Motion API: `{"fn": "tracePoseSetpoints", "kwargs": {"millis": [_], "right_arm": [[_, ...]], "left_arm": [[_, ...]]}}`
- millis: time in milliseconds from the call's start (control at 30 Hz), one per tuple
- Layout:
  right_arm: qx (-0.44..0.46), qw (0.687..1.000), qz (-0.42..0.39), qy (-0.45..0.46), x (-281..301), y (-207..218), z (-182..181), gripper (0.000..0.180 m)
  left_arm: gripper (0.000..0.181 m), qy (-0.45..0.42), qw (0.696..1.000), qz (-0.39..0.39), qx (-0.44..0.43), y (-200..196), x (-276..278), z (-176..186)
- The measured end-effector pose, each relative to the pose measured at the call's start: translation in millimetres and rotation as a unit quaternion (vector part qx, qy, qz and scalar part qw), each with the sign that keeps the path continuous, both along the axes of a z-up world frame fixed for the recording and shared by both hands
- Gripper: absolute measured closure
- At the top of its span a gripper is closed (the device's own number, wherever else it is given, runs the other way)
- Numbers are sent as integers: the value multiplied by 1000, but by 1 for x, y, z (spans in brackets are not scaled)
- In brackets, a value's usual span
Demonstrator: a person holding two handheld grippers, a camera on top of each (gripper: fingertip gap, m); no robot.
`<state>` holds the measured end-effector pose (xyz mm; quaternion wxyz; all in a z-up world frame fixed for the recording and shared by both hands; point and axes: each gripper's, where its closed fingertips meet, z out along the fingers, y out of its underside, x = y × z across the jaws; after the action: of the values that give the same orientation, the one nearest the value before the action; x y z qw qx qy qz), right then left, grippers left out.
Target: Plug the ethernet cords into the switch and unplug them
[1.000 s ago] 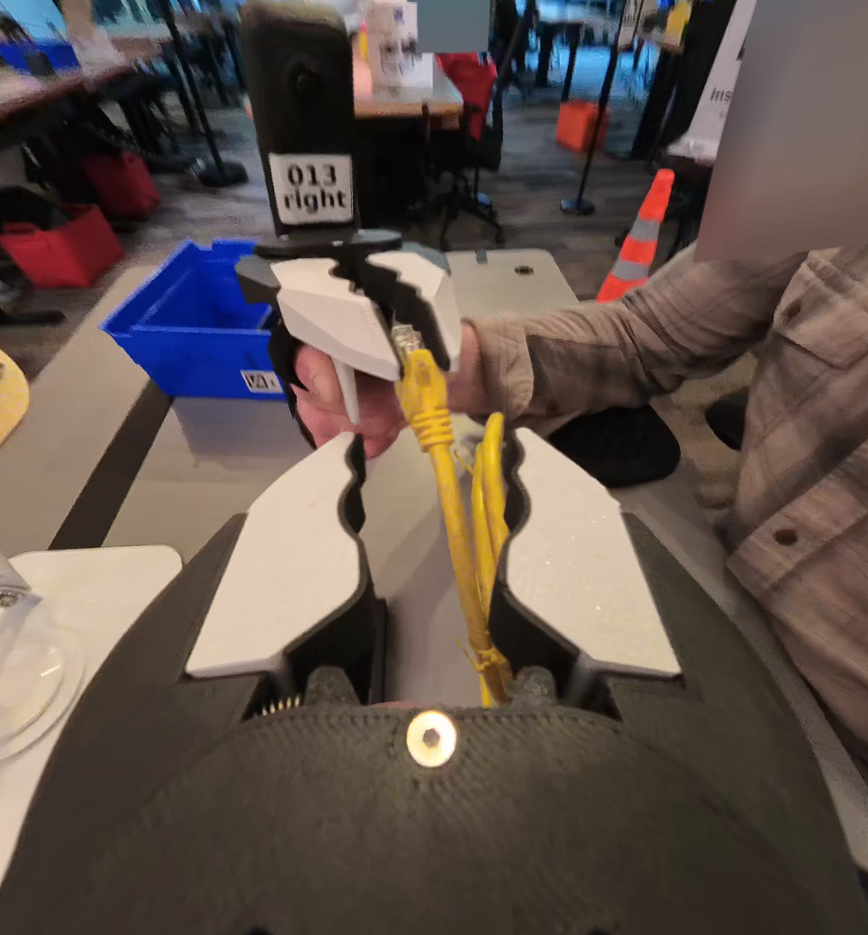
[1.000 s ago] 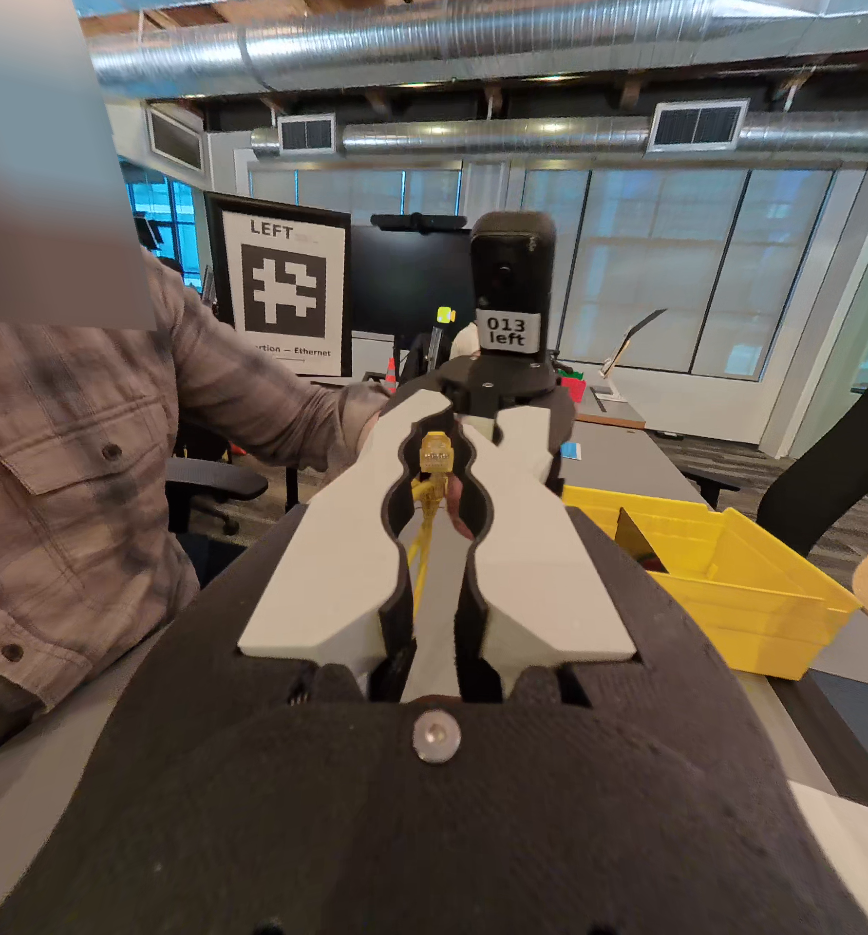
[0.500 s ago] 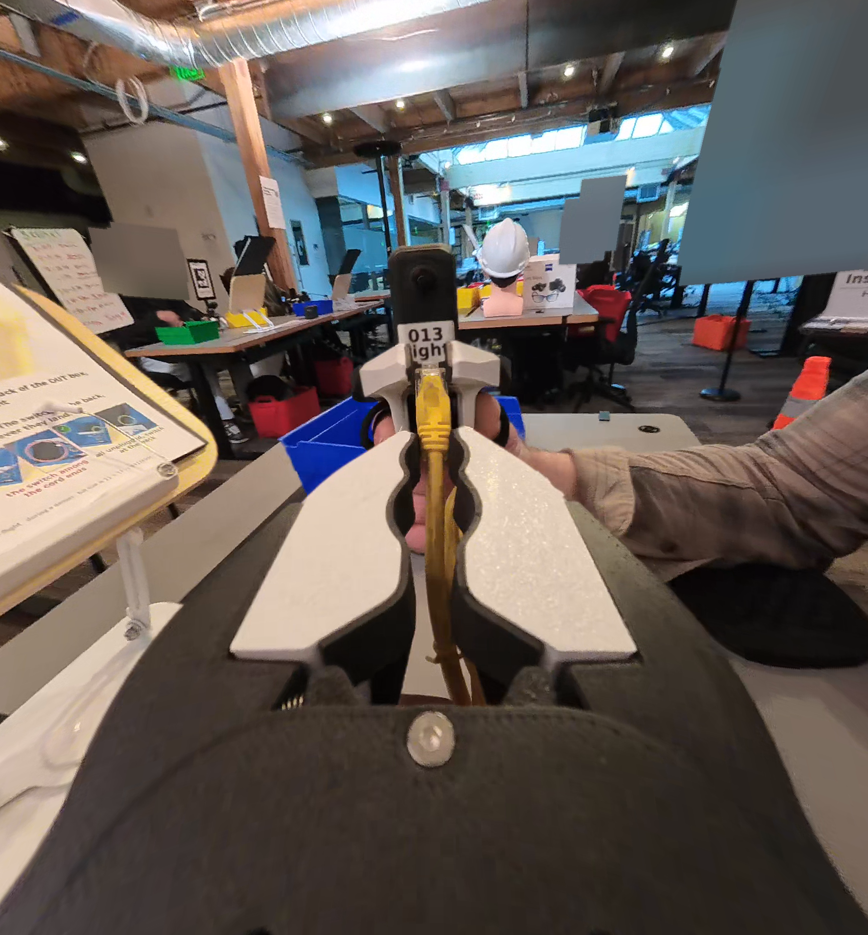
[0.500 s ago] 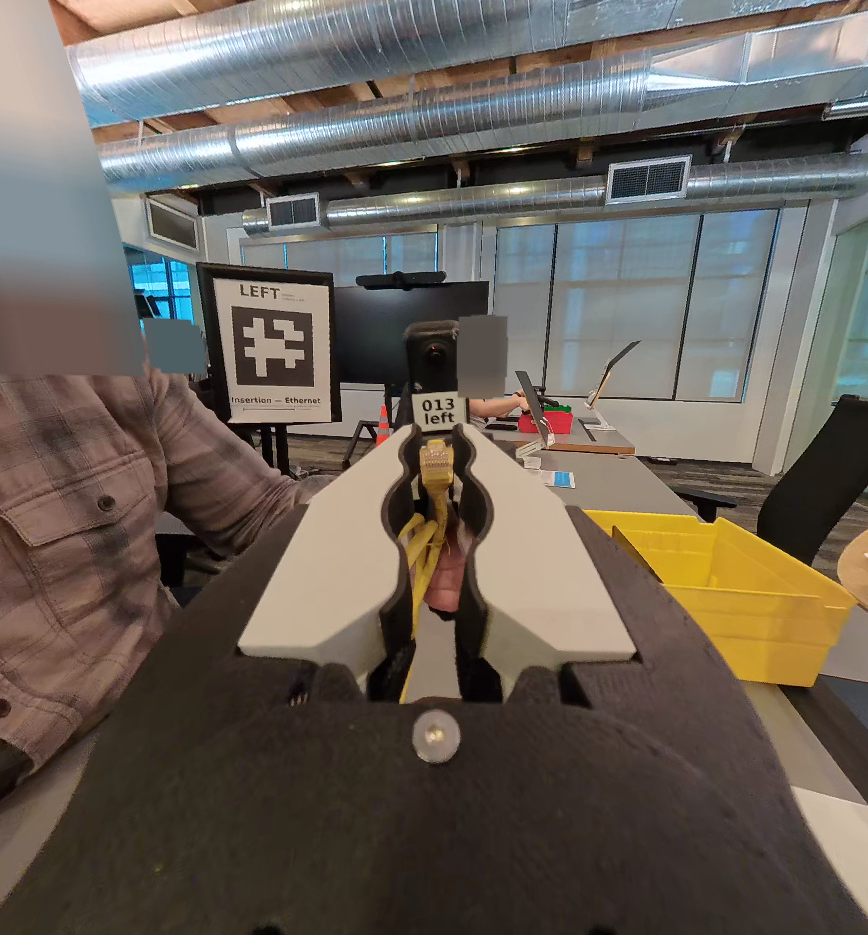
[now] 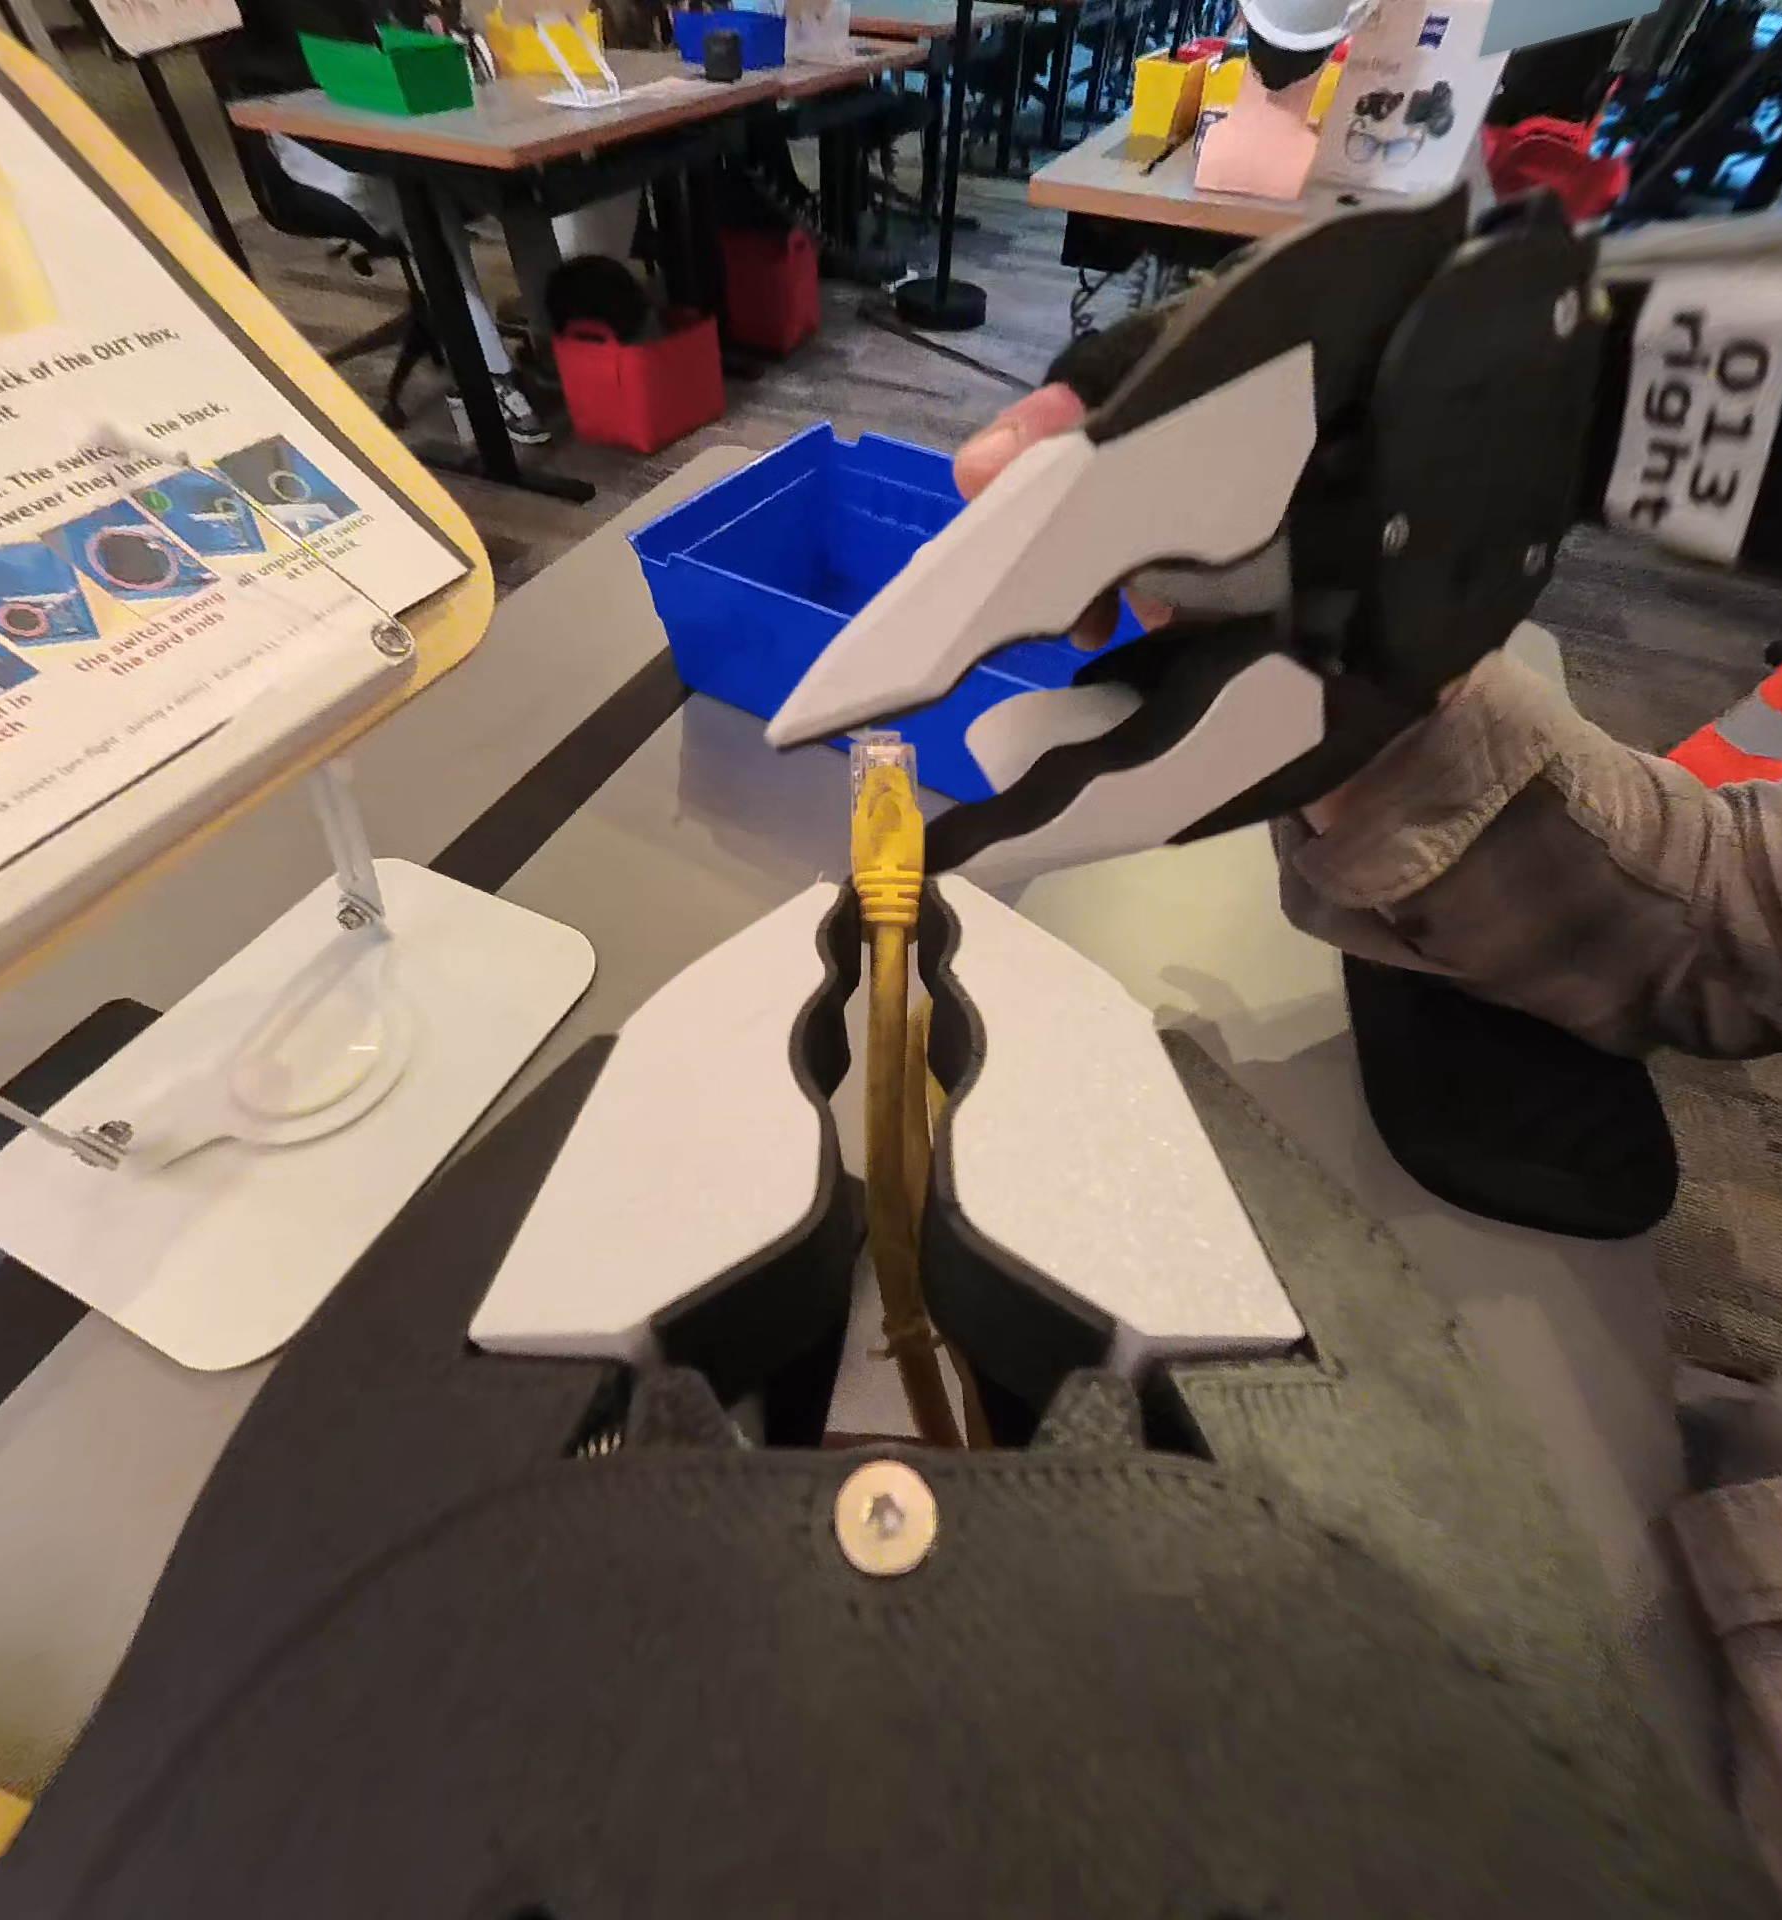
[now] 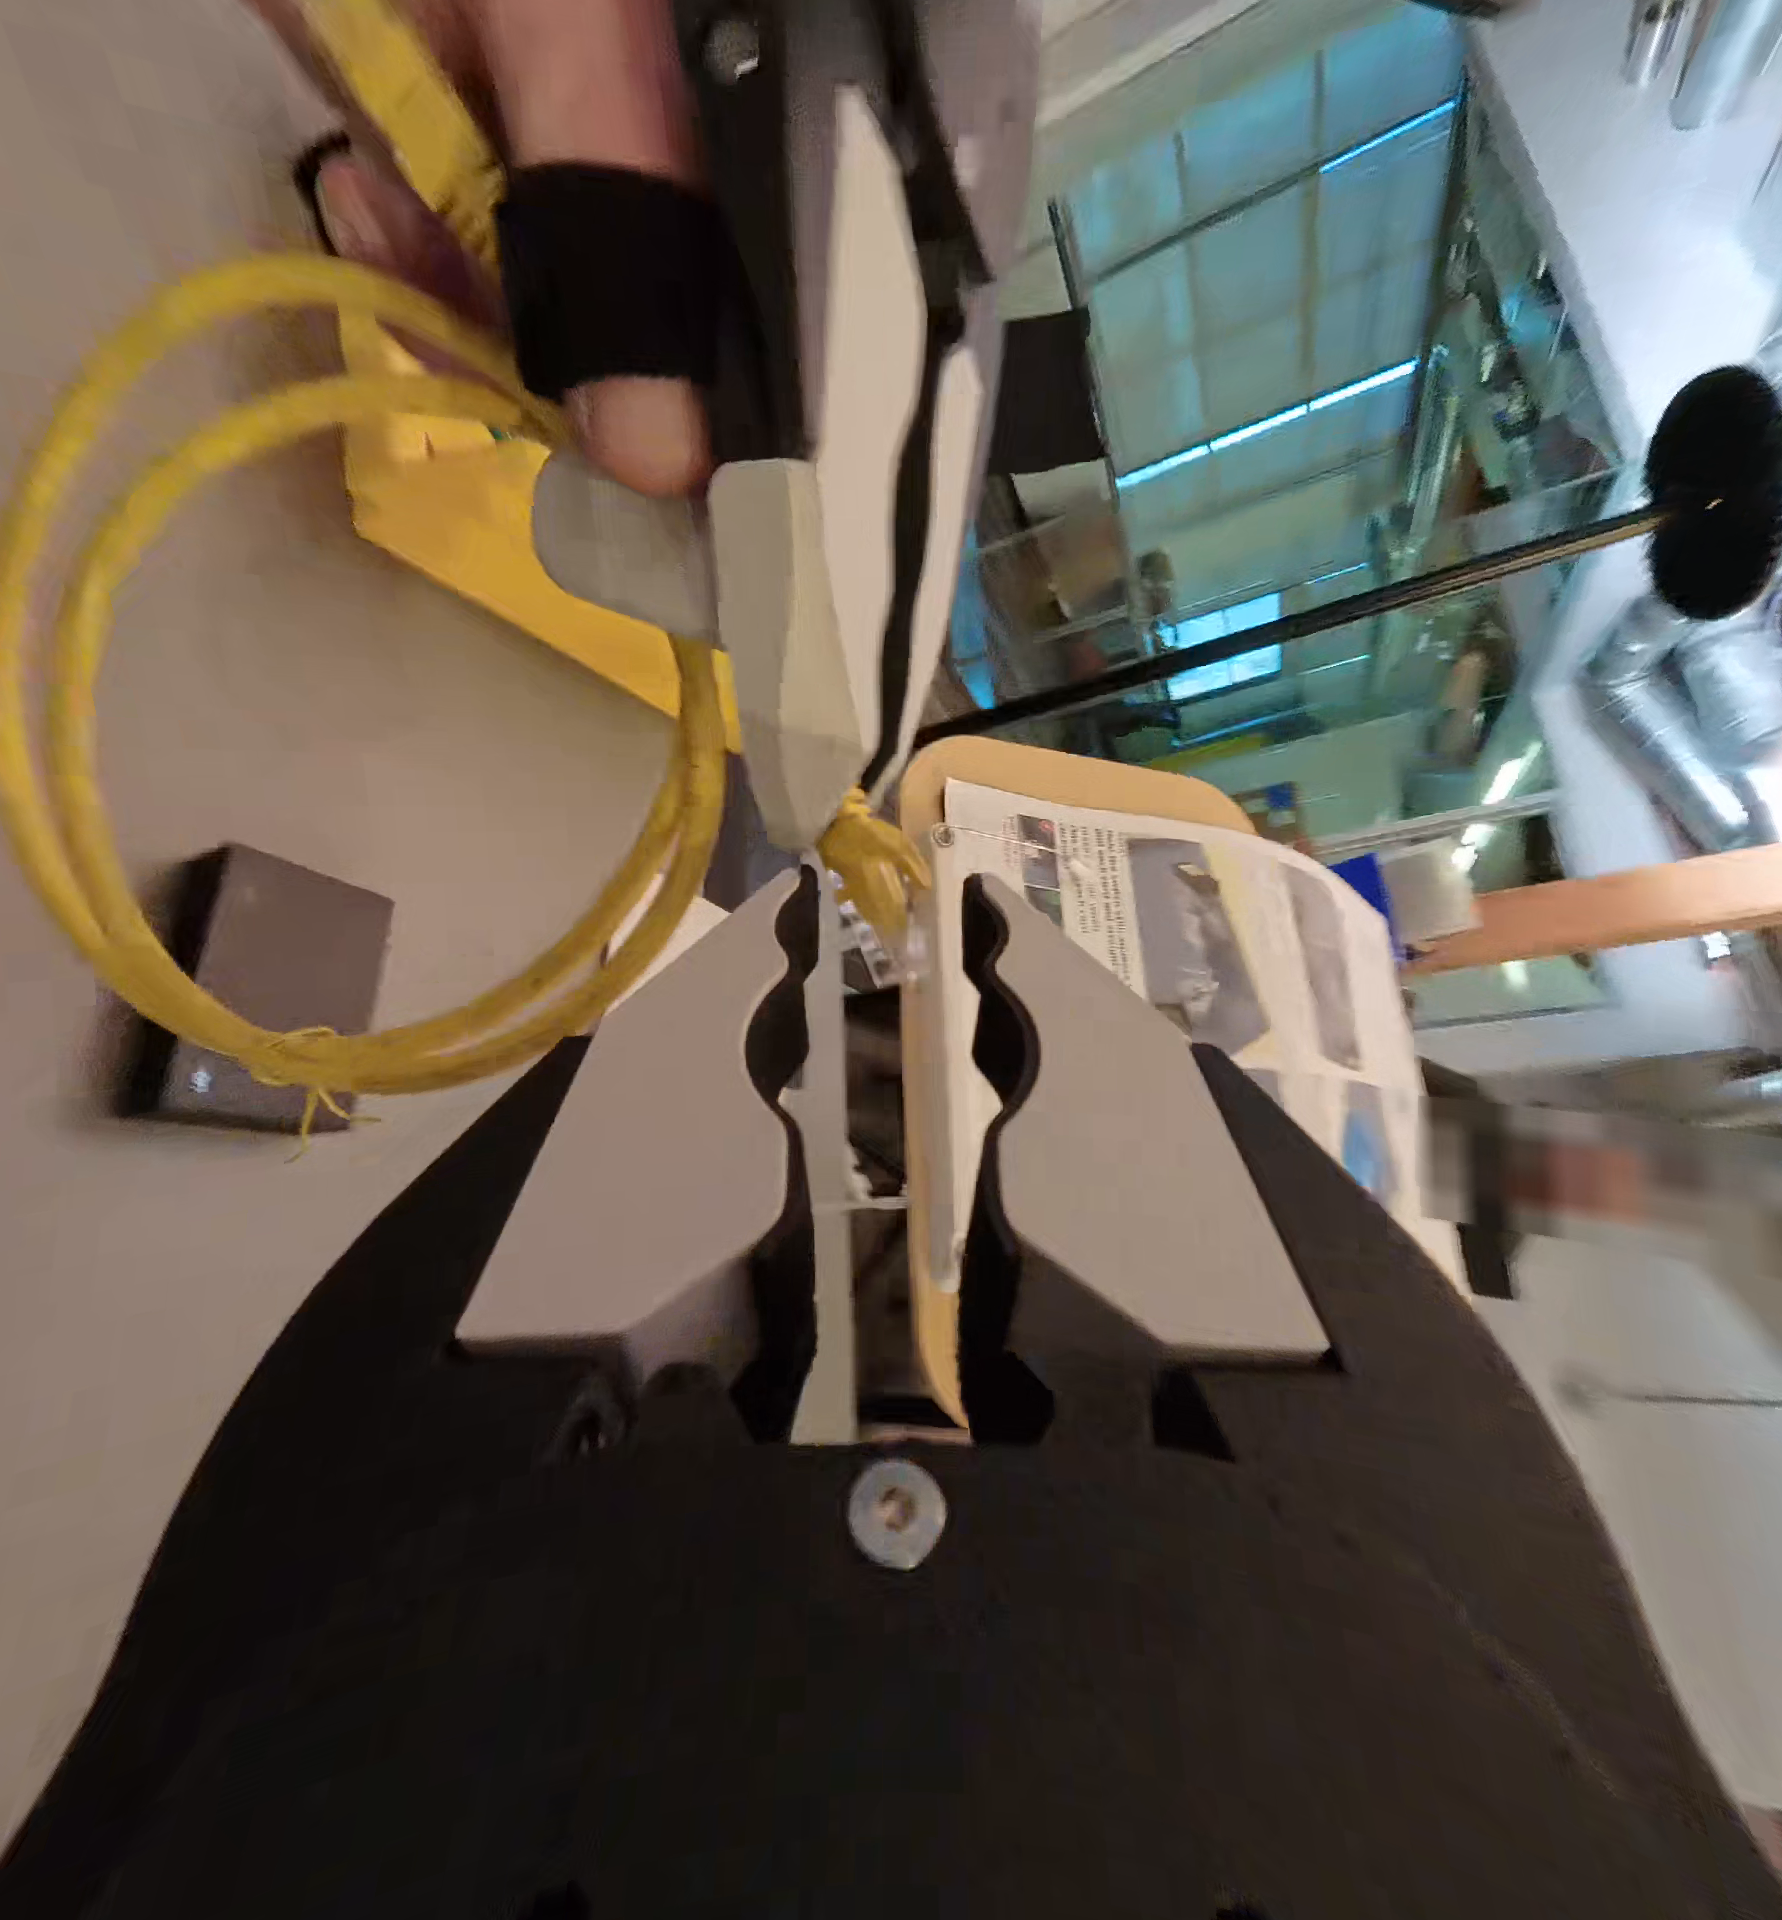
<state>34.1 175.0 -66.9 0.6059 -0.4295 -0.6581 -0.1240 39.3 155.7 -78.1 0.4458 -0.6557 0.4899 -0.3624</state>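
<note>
My left gripper [image 5: 887, 906] is shut on a yellow ethernet cord [image 5: 892, 1091]. The cord's plug [image 5: 879, 800] sticks out past the fingertips. My right gripper [image 5: 851, 790] is open and turned on its side, with its two fingertips either side of the plug, not clamping it. In the right wrist view the right gripper [image 6: 882, 894] is open with the plug [image 6: 871, 862] between its tips. The left gripper [image 6: 825, 821] comes down from above, and the rest of the cord [image 6: 87, 748] hangs in a loop. A small black box, likely the switch [image 6: 253, 977], lies on the table beyond the loop.
A blue bin [image 5: 762, 561] stands on the table behind the grippers. An instruction board on a clear stand [image 5: 170, 488] is at the left, and it also shows in the right wrist view [image 6: 1178, 935]. A yellow bin [image 6: 471, 520] is by the left hand. A person's sleeve [image 5: 1593, 883] is at the right.
The left gripper closed on the cord, which the right gripper first held by its plug. The right gripper has since opened, let go and rolled onto its side. Both views tilted down toward the table.
</note>
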Motion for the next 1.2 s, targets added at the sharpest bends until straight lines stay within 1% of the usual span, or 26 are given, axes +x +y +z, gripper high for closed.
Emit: {"fn": "tracePoseSetpoints", "kwargs": {"millis": [67,167,300,400,567,700,833,1100,1200], "right_arm": [[43,998,-22,-27,-3,4,-1,163],[58,998,-36,-4,-5,5,7,166],[1,994,-1,105,-8,1,23,167],[-46,983,21,179,-8,2,30,168],[-60,974,26,219,-14,3,30,169],[-14,976,1,215,-18,2,33,168],[16,977,-16,211,-22,4,31,168],[35,977,-26,209,-24,5,29,168],[47,978,-34,198,-23,7,28,168]], "left_arm": [[170,7,1000,5,-16,-1,0,0],[170,-11,1000,12,-19,1,-3,10],[170,-49,999,9,15,-2,-3,29],[161,-78,997,4,25,-5,-1,38],[157,-100,994,27,44,0,1,45],[167,-113,992,44,34,5,-1,45],[167,-131,990,51,6,6,-4,40],[167,-133,989,65,-12,8,-7,37],[166,-149,986,70,-24,9,-6,37]]}}
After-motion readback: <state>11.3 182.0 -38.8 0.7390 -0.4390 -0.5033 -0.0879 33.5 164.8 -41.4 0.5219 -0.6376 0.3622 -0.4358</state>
